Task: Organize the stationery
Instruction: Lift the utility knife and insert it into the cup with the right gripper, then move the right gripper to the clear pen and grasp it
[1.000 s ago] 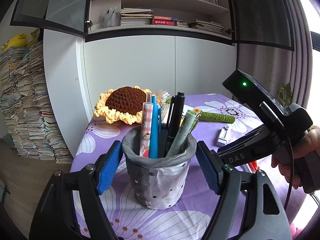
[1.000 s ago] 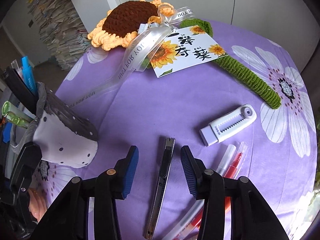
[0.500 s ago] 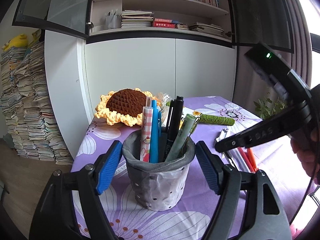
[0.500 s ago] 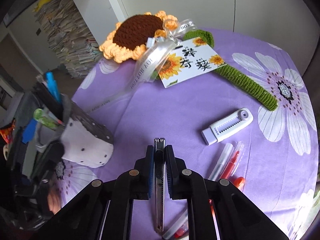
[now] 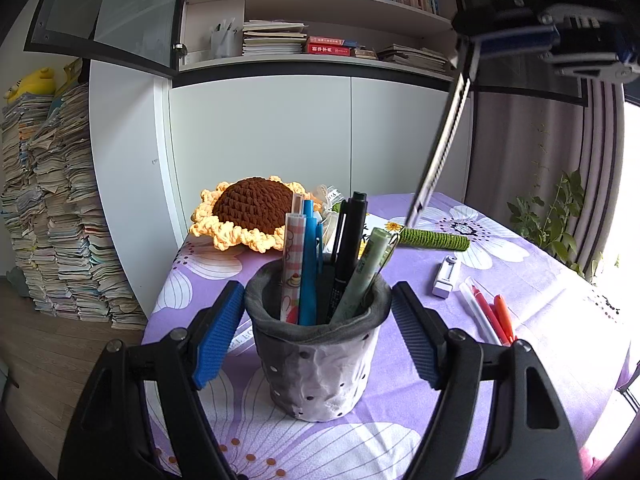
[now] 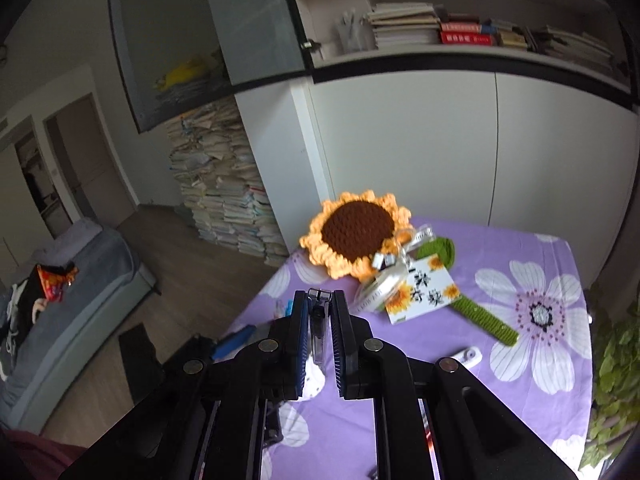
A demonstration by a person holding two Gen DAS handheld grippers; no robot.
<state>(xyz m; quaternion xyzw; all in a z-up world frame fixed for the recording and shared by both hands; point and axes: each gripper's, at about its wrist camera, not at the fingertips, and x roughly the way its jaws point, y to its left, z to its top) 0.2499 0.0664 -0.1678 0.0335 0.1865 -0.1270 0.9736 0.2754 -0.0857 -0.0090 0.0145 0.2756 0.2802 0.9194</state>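
A grey dotted pen holder (image 5: 320,364) stands on the purple flowered tablecloth (image 5: 520,280) with several pens in it. My left gripper (image 5: 318,292) brackets it, its blue pads (image 5: 218,332) against the holder's rim on both sides. My right gripper (image 6: 319,300) is shut on a slim metal utility knife (image 6: 319,320), lifted well above the table. In the left wrist view that gripper (image 5: 466,56) sits high at the upper right, and the knife (image 5: 444,136) hangs slanting down from it above the pen holder's right side.
A white correction tape (image 5: 445,276) and a few red, white and orange pens (image 5: 486,312) lie right of the holder. A crochet sunflower (image 6: 358,232) with a green stem (image 6: 484,320) and a printed card (image 6: 420,294) lies at the back. A plant (image 5: 552,216) stands beyond the right edge.
My right gripper closed on the utility knife, lifted it off the cloth and tilted upward. The left gripper and the pen holder have not moved.
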